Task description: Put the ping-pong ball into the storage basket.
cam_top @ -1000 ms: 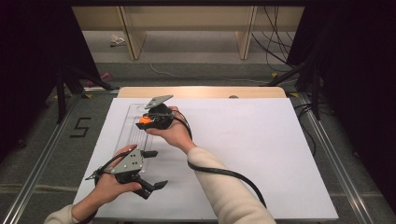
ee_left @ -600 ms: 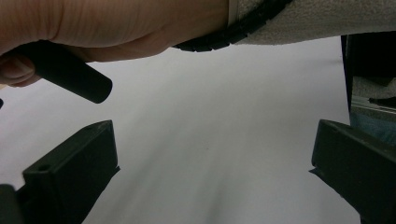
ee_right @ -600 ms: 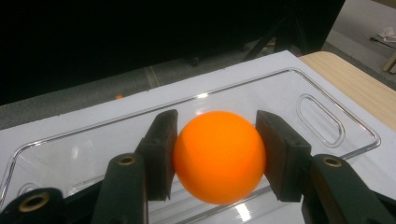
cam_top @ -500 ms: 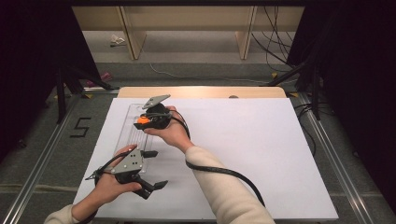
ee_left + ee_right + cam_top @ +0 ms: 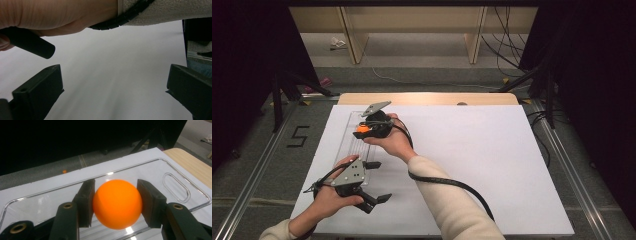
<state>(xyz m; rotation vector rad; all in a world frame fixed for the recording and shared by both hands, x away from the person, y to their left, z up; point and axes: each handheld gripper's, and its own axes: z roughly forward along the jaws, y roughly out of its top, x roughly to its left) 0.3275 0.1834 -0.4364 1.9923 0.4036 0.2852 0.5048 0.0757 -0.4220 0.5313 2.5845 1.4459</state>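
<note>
Both claws differ: right claw (image 5: 115, 205) clamps the glossy orange ball (image 5: 117, 203) over the clear plastic tray (image 5: 175, 173), ready for placing; left claw (image 5: 112, 92) idles apart.

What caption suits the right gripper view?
Right tool clamps an orange ball above a clear tray.

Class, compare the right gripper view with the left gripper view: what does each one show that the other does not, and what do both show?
Right gripper view: the right tool shut on an orange ball, above a clear plastic tray with a slot handle.

Left gripper view: the left tool with its jaws wide apart and nothing between them, and the person's other forearm with its cable crossing the top.

Both: the white sheet covering the table.
</note>
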